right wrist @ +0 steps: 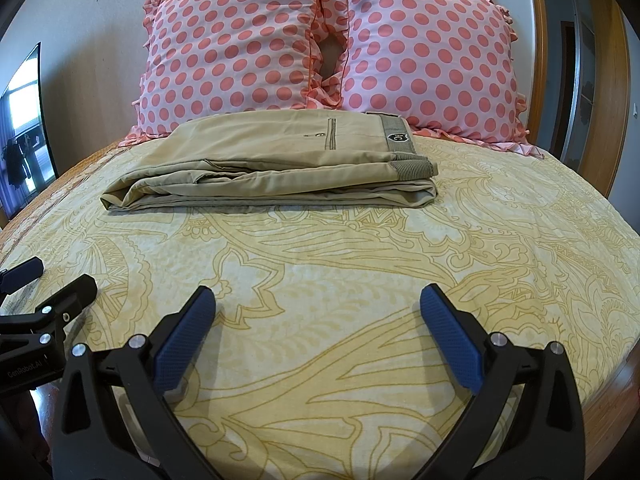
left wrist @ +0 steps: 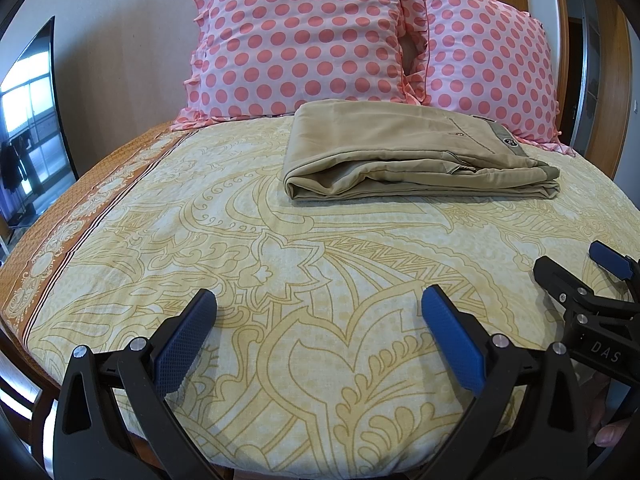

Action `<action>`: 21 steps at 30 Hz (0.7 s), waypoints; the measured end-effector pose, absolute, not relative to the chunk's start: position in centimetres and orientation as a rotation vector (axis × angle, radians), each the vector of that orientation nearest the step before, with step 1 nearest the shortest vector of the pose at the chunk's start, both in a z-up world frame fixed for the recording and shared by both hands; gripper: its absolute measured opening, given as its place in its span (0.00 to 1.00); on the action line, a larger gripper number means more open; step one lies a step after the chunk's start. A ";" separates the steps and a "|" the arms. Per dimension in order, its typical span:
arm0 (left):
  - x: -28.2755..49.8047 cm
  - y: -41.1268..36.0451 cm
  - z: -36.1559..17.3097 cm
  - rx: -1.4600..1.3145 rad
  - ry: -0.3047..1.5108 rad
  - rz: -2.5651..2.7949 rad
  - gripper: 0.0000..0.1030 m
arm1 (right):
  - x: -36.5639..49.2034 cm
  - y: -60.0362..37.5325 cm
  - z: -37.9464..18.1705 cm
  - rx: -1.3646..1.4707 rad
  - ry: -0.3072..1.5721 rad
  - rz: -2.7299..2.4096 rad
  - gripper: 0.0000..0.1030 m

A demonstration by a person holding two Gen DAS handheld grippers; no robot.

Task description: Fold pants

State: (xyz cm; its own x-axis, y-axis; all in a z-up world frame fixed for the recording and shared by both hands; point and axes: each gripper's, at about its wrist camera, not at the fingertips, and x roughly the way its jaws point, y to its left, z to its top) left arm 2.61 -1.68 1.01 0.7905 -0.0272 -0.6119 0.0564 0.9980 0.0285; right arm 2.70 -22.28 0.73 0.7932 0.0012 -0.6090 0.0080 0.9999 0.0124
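The khaki pants (left wrist: 408,152) lie folded in a flat stack on the bed, just in front of the pillows; they also show in the right wrist view (right wrist: 272,160), waistband and label to the right. My left gripper (left wrist: 320,304) is open and empty, well short of the pants, above the sheet. My right gripper (right wrist: 318,304) is open and empty, likewise well back from the pants. The right gripper shows at the right edge of the left wrist view (left wrist: 576,268), and the left gripper at the left edge of the right wrist view (right wrist: 52,276).
Two pink polka-dot pillows (left wrist: 304,36) (right wrist: 428,56) lean against the wall behind the pants. The yellow patterned bedsheet (left wrist: 280,240) covers the bed, with an orange border at the left. A dark screen (left wrist: 28,120) stands at the left, a wooden door frame at the right.
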 end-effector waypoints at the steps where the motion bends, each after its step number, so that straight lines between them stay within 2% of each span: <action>1: 2.6 -1.7 1.0 0.046 0.658 -0.045 0.99 | 2.7 -22.3 0.7 0.014 0.655 -0.004 0.98; 21: 3.1 -1.7 1.4 0.051 0.678 -0.056 0.99 | 2.7 -22.3 0.7 0.014 0.650 -0.004 0.98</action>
